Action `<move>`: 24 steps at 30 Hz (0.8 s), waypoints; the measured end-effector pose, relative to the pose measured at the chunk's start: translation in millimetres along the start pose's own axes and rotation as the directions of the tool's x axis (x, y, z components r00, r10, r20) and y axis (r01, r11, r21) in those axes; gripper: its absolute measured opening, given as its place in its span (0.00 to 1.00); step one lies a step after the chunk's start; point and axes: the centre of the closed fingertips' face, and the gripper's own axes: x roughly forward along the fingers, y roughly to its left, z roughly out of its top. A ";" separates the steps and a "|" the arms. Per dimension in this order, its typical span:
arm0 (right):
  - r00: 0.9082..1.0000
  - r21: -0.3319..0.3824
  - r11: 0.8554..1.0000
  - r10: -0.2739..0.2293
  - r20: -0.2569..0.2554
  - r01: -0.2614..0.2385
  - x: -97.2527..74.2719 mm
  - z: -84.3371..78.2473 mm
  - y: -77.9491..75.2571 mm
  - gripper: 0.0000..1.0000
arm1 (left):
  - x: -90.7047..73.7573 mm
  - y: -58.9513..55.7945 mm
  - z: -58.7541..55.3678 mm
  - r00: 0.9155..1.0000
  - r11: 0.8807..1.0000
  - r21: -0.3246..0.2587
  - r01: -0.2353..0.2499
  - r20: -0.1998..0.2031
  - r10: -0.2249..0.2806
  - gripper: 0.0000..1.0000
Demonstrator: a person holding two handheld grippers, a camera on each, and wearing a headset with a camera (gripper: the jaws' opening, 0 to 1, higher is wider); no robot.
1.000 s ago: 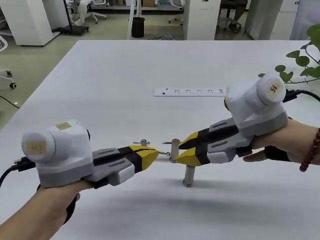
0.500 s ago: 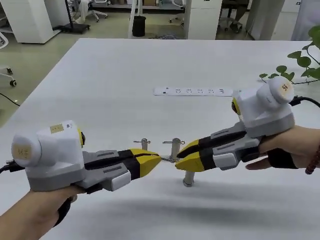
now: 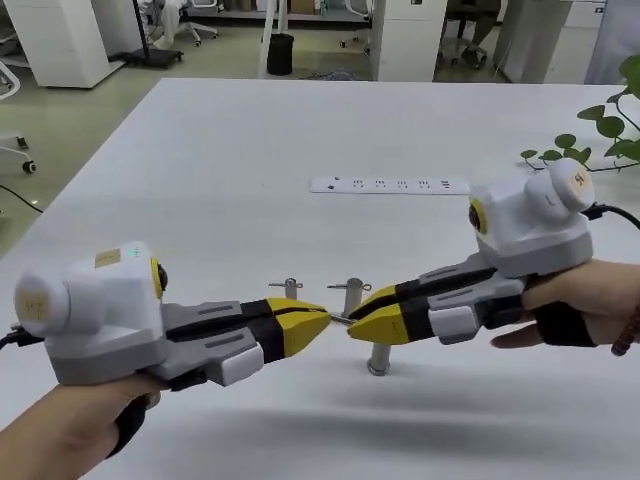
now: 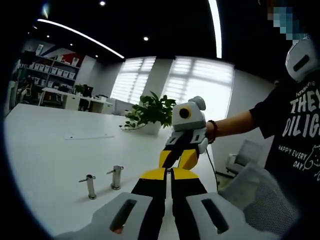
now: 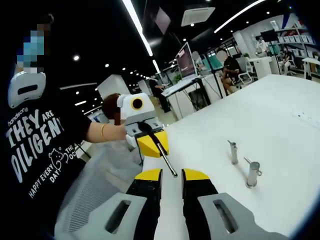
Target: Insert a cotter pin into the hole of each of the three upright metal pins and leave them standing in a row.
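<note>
My left gripper (image 3: 318, 321) reaches in from the lower left, shut on a thin cotter pin (image 3: 338, 319) that points right. In the right gripper view that cotter pin (image 5: 166, 159) sticks out of the left gripper's yellow tips toward my right gripper (image 5: 172, 174), whose jaws stand apart around its free end. My right gripper (image 3: 352, 322) comes in from the right, tip to tip with the left. Two upright metal pins (image 3: 292, 289) (image 3: 352, 291) behind the tips each carry a cotter pin. A third upright pin (image 3: 378, 357) stands nearer, under the right gripper.
A white power strip (image 3: 390, 185) lies mid-table and a leafy plant (image 3: 608, 130) stands at the right edge. The white table (image 3: 200, 180) has free room to the left and behind the pins. Office furniture stands beyond the far edge.
The right gripper's jaws, wide apart around the back pin a second ago, have narrowed and now sit at the cotter pin's end. Both grippers sit slightly lower in the picture.
</note>
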 end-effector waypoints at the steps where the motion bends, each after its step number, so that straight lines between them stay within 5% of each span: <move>1: 1.000 0.000 1.000 0.002 -0.001 -0.002 0.6 -0.2 0.4 0.10 | -0.1 -0.3 0.3 1.000 1.000 -0.002 0.001 0.002 -0.001 0.00; 16: 1.000 -0.017 1.000 0.004 -0.005 -0.004 7.4 0.1 2.0 0.00 | -2.8 -2.0 1.5 1.000 0.999 -0.040 0.007 0.029 -0.005 0.00; 24: 0.997 -0.111 0.994 -0.007 -0.083 -0.002 6.6 -8.7 2.2 0.00 | -0.1 -1.7 -7.4 1.000 0.999 -0.044 0.007 -0.002 -0.007 0.00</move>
